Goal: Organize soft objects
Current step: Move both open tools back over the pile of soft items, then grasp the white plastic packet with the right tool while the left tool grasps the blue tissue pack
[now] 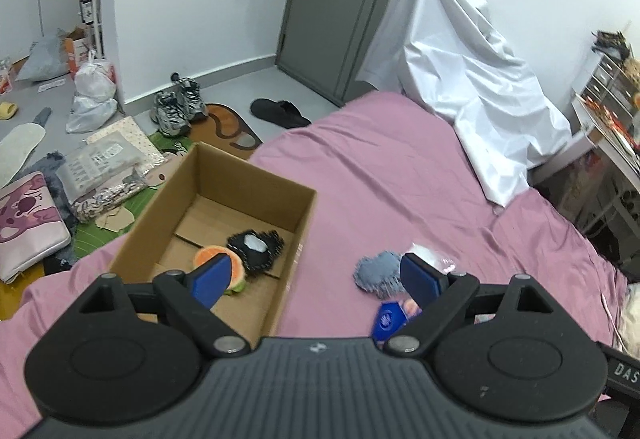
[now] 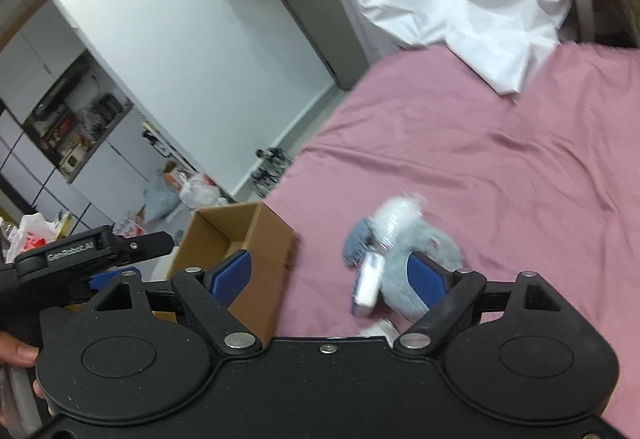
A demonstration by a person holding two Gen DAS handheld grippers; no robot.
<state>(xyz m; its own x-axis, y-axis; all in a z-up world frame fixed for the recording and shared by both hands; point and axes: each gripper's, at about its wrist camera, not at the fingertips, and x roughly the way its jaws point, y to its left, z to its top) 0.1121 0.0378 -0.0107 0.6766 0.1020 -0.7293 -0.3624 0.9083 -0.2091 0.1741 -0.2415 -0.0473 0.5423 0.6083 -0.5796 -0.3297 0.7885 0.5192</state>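
Both grippers gape wide and hold nothing: the left gripper (image 1: 316,277) hangs over the cardboard box (image 1: 298,223) rim, the right gripper (image 2: 328,275) above blurred grey soft toys (image 2: 400,267) on the pink bed (image 2: 500,167). Two plush items (image 1: 240,257) lie inside the box.

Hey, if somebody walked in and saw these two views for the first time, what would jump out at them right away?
Probably the pink bed sheet filling both views, with an open cardboard box at its left edge holding an orange plush toy and a black fuzzy pouch. Right of the box, a few small soft things lie loose on the sheet, among them a blue-grey fuzzy patch. Behind, a crumpled white sheet drapes over something tall.
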